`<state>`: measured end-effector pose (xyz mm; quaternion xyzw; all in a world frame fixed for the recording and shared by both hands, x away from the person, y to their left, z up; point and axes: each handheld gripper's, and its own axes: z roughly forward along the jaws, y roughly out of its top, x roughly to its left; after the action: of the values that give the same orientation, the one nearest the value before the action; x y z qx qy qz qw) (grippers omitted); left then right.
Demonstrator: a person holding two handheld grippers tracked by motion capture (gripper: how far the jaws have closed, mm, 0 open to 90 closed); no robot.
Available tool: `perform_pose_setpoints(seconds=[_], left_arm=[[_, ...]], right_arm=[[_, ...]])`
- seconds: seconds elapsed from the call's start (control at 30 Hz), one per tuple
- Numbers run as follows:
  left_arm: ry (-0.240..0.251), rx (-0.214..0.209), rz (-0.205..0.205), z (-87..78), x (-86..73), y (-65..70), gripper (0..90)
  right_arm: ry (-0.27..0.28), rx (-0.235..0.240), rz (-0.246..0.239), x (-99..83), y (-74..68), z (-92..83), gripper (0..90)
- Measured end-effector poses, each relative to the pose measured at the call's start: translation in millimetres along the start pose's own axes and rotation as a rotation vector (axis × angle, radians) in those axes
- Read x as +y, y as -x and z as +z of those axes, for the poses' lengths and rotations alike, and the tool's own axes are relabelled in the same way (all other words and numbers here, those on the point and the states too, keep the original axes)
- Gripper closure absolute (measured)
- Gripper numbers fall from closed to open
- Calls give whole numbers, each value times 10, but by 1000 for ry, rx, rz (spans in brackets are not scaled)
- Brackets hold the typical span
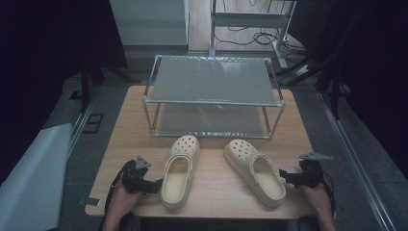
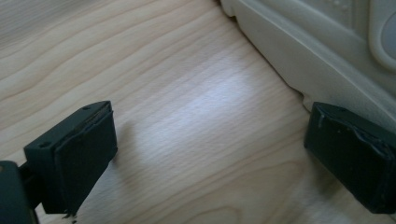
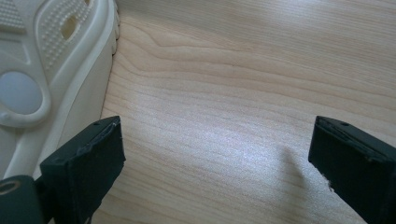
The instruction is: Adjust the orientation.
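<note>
Resting each hand-held gripper, left (image 1: 155, 185) and right (image 1: 284, 175), wide open and empty outside the clogs (image 1: 179, 171), I seemed ready to grasp them.

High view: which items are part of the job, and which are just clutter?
Likely in play:
left clog
right clog
two-tier shoe rack
left claw, open
right claw, open

Lying about:
grey sheet on floor
cables behind the table

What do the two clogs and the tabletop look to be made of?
The clogs look like moulded foam or soft rubber: matte cream, one piece, with holes and pimpled texture by the strap rivet. The tabletop looks like pale wood or wood-pattern laminate: visible grain, slight sheen.
</note>
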<state>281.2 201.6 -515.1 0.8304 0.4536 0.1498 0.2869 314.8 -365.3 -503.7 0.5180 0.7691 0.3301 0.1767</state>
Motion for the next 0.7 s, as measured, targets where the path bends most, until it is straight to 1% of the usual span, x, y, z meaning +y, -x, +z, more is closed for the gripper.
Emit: perform_pose_setpoints(seconds=[0.03, 0.17, 0.27, 0.37, 0.43, 0.5, 0.57, 0.6, 0.63, 0.7], left_arm=[[-2, -10, 4, 5, 4, 24, 24], [-3, -27, 19, 24, 28, 105, 24], [-8, -55, 35, 62, 60, 171, 13], [-13, -60, 38, 70, 75, 192, 7], [-15, -65, 33, 67, 76, 174, 0], [-2, -69, 16, 45, 78, 151, 0], [19, -60, 8, 0, 91, 131, 0], [40, -63, -8, -45, 106, 114, 0], [40, -63, -8, -45, 106, 114, 0], [64, -66, -30, -96, 125, 100, 0]], right_arm=[[0, 0, 0, 0, 0, 0, 32], [-5, 1, -1, 1, -5, 7, 34], [-8, 1, -2, 1, -6, 11, 35], [-9, 1, -1, 0, -5, 13, 34], [-10, 2, 2, -3, 0, 16, 35], [-10, 2, 2, -3, 1, 15, 35], [-10, 2, 3, -4, 3, 16, 35], [-11, 2, 4, -5, 4, 17, 35], [-11, 2, 4, -5, 4, 17, 35], [-17, 1, 4, -9, 4, 24, 38]])
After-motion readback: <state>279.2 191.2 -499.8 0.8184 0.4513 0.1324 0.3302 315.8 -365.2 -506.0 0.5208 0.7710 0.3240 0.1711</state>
